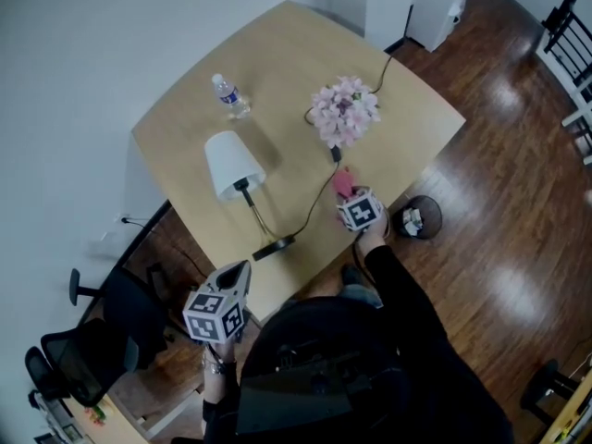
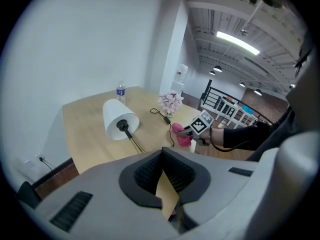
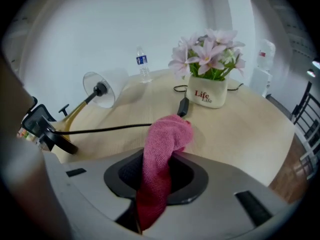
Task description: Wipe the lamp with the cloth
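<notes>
While the lamp (image 1: 233, 165) lies on its side — white shade, thin stem — we see the right gripper (image 3: 156, 184) clenched on the pink cloth (image 3: 165, 144); the left gripper (image 2: 167, 191) is closed, empty.

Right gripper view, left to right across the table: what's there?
lamp base → lamp shade → water bottle → flower pot. Left out: the pink cloth, which overlaps the water bottle and the flower pot across the picture.

One table (image 1: 296, 54), one lamp (image 1: 233, 165), one cloth (image 1: 342, 182), one bottle (image 1: 228, 95) and one flowerpot (image 1: 344, 111) are counted. Two grippers are seen: left gripper (image 1: 244, 266), right gripper (image 1: 348, 196).
</notes>
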`<move>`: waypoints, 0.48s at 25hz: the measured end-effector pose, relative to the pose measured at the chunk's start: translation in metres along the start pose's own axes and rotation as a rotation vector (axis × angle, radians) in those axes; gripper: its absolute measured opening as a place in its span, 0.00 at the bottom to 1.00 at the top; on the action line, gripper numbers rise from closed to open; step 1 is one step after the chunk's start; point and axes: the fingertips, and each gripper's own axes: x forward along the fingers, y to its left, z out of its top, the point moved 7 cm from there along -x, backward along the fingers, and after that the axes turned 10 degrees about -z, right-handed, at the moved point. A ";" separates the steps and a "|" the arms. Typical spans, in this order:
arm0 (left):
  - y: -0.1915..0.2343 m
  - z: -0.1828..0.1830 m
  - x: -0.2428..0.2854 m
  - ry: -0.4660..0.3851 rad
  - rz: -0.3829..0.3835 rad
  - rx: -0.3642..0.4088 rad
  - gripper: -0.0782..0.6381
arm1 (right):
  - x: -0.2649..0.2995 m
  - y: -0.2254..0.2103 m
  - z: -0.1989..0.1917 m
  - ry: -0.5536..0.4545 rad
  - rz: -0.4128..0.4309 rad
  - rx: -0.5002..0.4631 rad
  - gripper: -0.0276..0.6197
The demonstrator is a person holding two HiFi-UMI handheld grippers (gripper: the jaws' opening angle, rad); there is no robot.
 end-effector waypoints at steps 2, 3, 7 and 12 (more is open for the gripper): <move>0.005 0.002 0.003 -0.005 0.009 0.001 0.12 | -0.020 -0.002 0.006 -0.064 0.026 0.020 0.18; 0.007 0.002 0.005 -0.006 0.014 -0.001 0.12 | -0.033 -0.004 0.010 -0.106 0.036 0.024 0.18; 0.013 0.006 0.017 0.000 0.021 -0.001 0.12 | -0.087 -0.005 0.016 -0.213 0.066 0.026 0.18; 0.025 0.011 0.032 -0.008 0.018 -0.011 0.12 | -0.120 0.008 0.007 -0.223 0.088 0.006 0.18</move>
